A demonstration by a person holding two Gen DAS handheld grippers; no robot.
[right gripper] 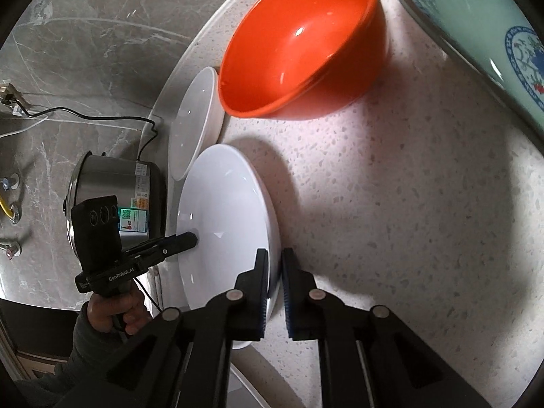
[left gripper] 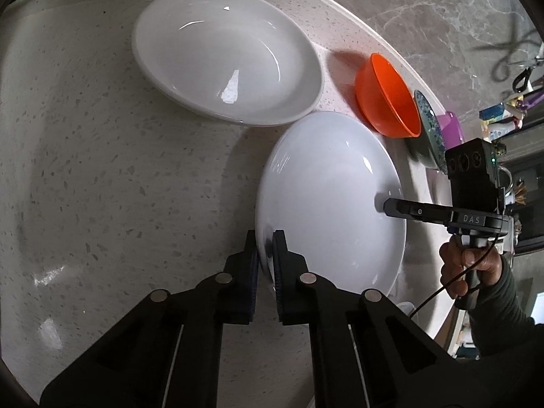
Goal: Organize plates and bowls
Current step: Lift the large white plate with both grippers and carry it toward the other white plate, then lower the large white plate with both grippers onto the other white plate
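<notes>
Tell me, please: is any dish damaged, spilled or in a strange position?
Nothing looks damaged or spilled. Only the near white plate is unusual: both grippers, left and right, clamp its rim on opposite sides.

A home kitchen is pretty clearly what's shown here. Crockery is laid out on a speckled stone counter (left gripper: 102,170), grey marble-look tile (right gripper: 85,34) is seen beyond its edge, and a steel rice cooker (right gripper: 115,187) with a plugged-in power cord (right gripper: 102,117) is parked off to the side.
</notes>
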